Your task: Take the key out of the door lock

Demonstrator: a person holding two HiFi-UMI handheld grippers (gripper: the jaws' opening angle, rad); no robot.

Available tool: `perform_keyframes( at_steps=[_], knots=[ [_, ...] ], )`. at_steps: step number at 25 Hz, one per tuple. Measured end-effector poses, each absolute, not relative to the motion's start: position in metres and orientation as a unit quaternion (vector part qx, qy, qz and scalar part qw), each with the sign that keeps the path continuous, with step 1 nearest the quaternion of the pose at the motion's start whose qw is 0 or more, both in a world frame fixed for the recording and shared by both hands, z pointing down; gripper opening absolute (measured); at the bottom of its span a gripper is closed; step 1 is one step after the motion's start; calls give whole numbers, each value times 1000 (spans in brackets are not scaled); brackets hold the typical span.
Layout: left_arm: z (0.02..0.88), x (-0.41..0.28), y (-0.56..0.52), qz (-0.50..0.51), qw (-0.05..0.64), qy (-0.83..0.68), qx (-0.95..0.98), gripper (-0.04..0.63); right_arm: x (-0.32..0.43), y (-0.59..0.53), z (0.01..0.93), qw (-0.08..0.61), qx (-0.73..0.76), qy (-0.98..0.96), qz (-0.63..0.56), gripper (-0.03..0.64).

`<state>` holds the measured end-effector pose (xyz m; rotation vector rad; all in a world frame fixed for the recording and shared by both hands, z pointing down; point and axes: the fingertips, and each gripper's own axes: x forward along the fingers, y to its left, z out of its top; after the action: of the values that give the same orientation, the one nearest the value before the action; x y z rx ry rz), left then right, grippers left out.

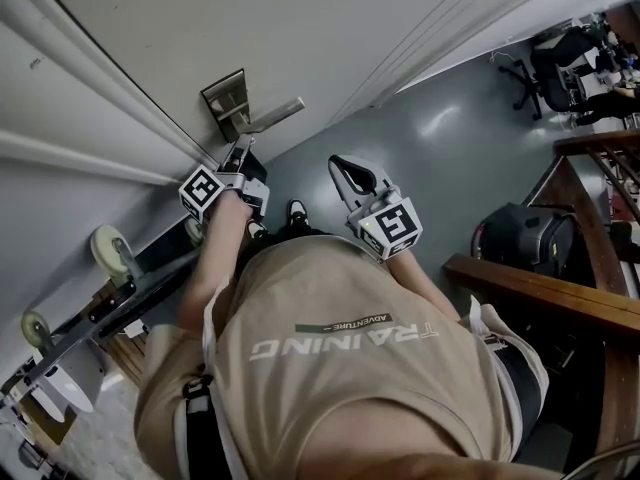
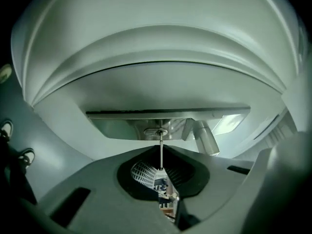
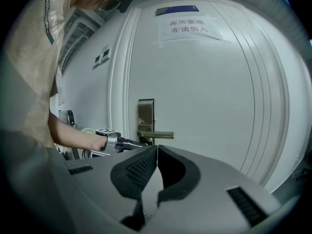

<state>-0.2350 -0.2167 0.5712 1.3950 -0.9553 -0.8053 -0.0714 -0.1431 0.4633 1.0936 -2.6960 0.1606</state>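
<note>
A steel lock plate (image 1: 226,96) with a lever handle (image 1: 272,116) is mounted on the white door (image 1: 300,28). My left gripper (image 1: 238,156) points at the plate just below the handle. In the left gripper view it (image 2: 161,165) is shut on the key's head (image 2: 165,191). The thin key blade (image 2: 161,149) runs straight from the jaw tips to the round keyhole (image 2: 157,131), its tip at or in the cylinder. My right gripper (image 1: 345,166) hangs back from the door, shut on nothing (image 3: 157,147). From there I see the lock plate (image 3: 146,112) and the left gripper (image 3: 114,143).
A paper sign (image 3: 189,26) is stuck high on the door. A wheeled cart (image 1: 110,253) stands by the wall at left. To the right are a black bag (image 1: 525,238), a wooden railing (image 1: 540,290) and an office chair (image 1: 535,76).
</note>
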Motion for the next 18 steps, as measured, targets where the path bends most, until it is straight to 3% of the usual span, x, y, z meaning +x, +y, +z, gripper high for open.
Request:
perform_keyframes(
  at_steps=[7,14,18],
  knots=[
    [571,-236,-216,-308,559,-456,621,24,-78,-149,457,112,368,-922,46,15],
    [573,-235,-216,-363,602,-423,572,25,-93,-154,458,115,350,-928,45,15],
    [571,-236,-216,-363,585,-415,594,23,-100,-158,458,113,345,-931,46,15]
  ],
)
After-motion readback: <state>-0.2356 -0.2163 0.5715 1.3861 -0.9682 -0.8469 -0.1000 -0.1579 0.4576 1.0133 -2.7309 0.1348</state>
